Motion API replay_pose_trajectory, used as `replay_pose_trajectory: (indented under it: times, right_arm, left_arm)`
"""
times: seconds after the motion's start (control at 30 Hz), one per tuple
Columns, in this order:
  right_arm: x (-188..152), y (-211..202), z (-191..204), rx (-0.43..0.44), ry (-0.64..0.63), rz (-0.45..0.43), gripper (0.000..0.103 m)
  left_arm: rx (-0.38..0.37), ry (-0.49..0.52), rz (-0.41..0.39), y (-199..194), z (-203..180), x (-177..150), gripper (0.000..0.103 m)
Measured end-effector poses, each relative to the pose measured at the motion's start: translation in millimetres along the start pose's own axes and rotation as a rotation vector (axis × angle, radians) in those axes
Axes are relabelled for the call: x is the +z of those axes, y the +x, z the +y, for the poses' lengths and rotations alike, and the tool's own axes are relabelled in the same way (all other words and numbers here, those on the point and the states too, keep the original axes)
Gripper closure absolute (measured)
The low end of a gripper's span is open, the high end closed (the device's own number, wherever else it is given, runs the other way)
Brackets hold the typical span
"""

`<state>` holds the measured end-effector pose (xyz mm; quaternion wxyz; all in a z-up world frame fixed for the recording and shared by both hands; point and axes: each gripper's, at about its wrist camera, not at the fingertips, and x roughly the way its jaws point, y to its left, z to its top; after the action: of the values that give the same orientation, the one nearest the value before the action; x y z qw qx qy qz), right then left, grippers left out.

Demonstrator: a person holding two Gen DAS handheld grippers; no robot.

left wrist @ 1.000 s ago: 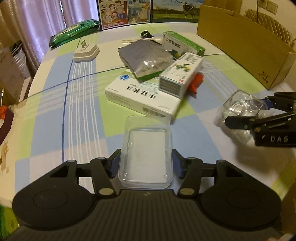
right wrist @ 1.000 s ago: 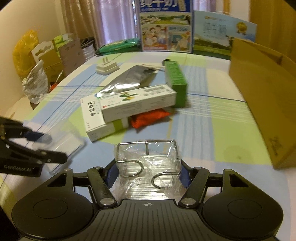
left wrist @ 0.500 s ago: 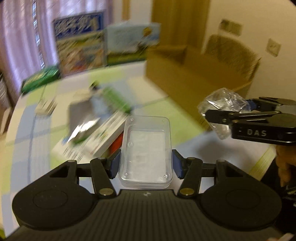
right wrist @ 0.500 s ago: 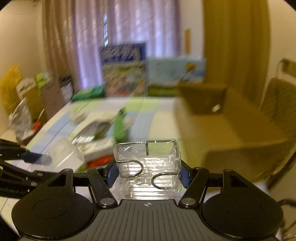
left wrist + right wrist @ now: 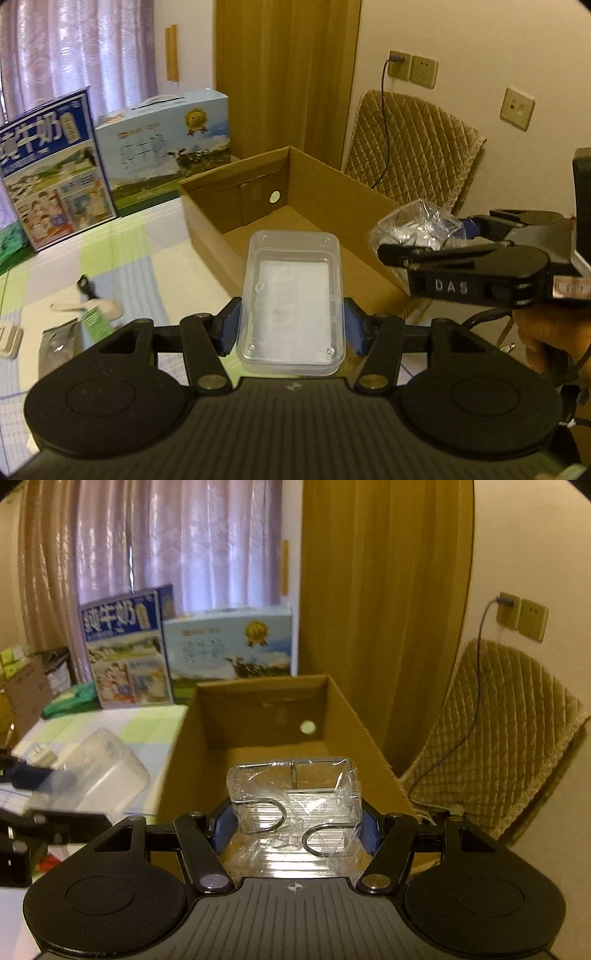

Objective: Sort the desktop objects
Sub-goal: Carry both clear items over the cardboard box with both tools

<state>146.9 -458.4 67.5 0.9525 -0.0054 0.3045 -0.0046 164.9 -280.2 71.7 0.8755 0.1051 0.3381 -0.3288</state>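
My left gripper (image 5: 291,326) is shut on a clear plastic box (image 5: 291,299), held in the air over the near wall of an open cardboard carton (image 5: 295,192). My right gripper (image 5: 295,829) is shut on a wire rack wrapped in clear film (image 5: 293,797), raised over the carton's (image 5: 258,716) open top. The right gripper (image 5: 424,240) with its wrapped rack (image 5: 413,221) also shows at the right of the left wrist view. At the left of the right wrist view is the clear box (image 5: 99,771). The carton's floor looks bare.
Two milk cartons (image 5: 55,173) (image 5: 166,144) stand at the table's far edge. A silver pouch (image 5: 59,347) and a white item (image 5: 103,308) lie on the checked tablecloth (image 5: 140,254). A padded chair (image 5: 498,746) stands to the right of the carton, with wall sockets (image 5: 410,66) above. A hand (image 5: 543,343) holds the right gripper.
Both grippers lifted off the table and swung right with their loads, from in front of the pile of medicine boxes to over the cardboard carton.
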Motion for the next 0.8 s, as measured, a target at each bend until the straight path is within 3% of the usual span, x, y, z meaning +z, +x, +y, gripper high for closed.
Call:
replay_pose_trajectory:
  times: [0.43,0.8]
  right_arm:
    - [-7,30,-21,0.024,0.004,0.038,0.041]
    - [-10,38,-21,0.017,0.001,0.053,0.041]
  left_arm:
    - [-0.012,0.025,0.049,49,-7,7,0.051]
    - [-0.002,0.028,0.021,46,-9,5,0.050]
